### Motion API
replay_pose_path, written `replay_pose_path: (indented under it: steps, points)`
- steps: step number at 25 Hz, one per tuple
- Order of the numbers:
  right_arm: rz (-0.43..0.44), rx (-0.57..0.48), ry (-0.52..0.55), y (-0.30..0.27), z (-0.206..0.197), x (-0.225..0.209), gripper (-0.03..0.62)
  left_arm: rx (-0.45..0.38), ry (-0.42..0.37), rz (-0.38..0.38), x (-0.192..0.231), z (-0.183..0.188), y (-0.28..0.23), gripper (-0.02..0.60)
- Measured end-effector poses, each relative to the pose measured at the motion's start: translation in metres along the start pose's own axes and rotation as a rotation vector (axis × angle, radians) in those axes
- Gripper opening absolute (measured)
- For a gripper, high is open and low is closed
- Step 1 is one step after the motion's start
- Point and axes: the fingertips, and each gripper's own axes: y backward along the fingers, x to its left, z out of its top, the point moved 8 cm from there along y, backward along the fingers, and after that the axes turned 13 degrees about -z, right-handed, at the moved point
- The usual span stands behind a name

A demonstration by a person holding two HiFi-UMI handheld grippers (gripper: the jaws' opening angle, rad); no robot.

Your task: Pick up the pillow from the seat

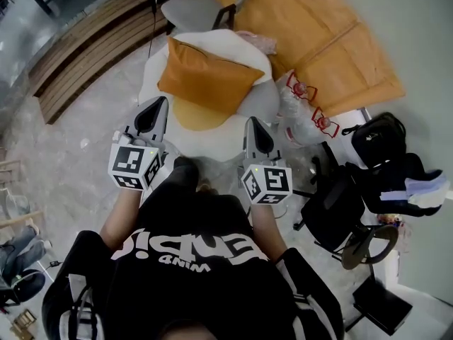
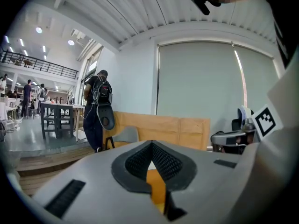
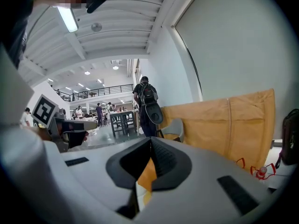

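An orange pillow (image 1: 209,76) leans tilted against the back of a white seat (image 1: 263,99), above a yellow seat cushion (image 1: 202,115). My left gripper (image 1: 154,112) hovers at the seat's front left, shut and empty, short of the pillow. At the seat's front right my right gripper (image 1: 257,133) is also shut with nothing held. In the left gripper view the jaws (image 2: 152,146) are closed, and a sliver of the orange pillow (image 2: 156,185) shows below the closed pads. The right gripper view shows the same: closed jaws (image 3: 150,141) and an orange strip (image 3: 147,174).
A grey chair (image 1: 195,9) stands behind the seat. Large cardboard sheets (image 1: 333,41) lie at the right, with a clear plastic bag (image 1: 301,112) beside the seat. A black office chair (image 1: 333,204) and black bag (image 1: 379,137) crowd the right. A person with a backpack (image 2: 98,111) stands beyond.
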Motion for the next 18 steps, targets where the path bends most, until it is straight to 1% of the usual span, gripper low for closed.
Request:
replay_pose_path:
  steps: [5, 10, 14, 18]
  points:
    - [-0.004, 0.002, -0.006, -0.056, 0.008, 0.014, 0.021, 0.013, 0.002, -0.017, 0.050, 0.005, -0.033, 0.009]
    - [-0.038, 0.006, 0.008, -0.104, 0.010, 0.025, 0.021, 0.019, 0.006, -0.056, 0.095, 0.005, -0.064, 0.009]
    - [-0.073, 0.025, 0.022, -0.133, 0.007, 0.022, 0.021, 0.017, -0.014, -0.069, 0.120, -0.001, -0.090, 0.009]
    - [-0.100, 0.026, 0.018, -0.157, 0.005, 0.014, 0.021, 0.033, 0.018, -0.067, 0.133, -0.006, -0.117, 0.009]
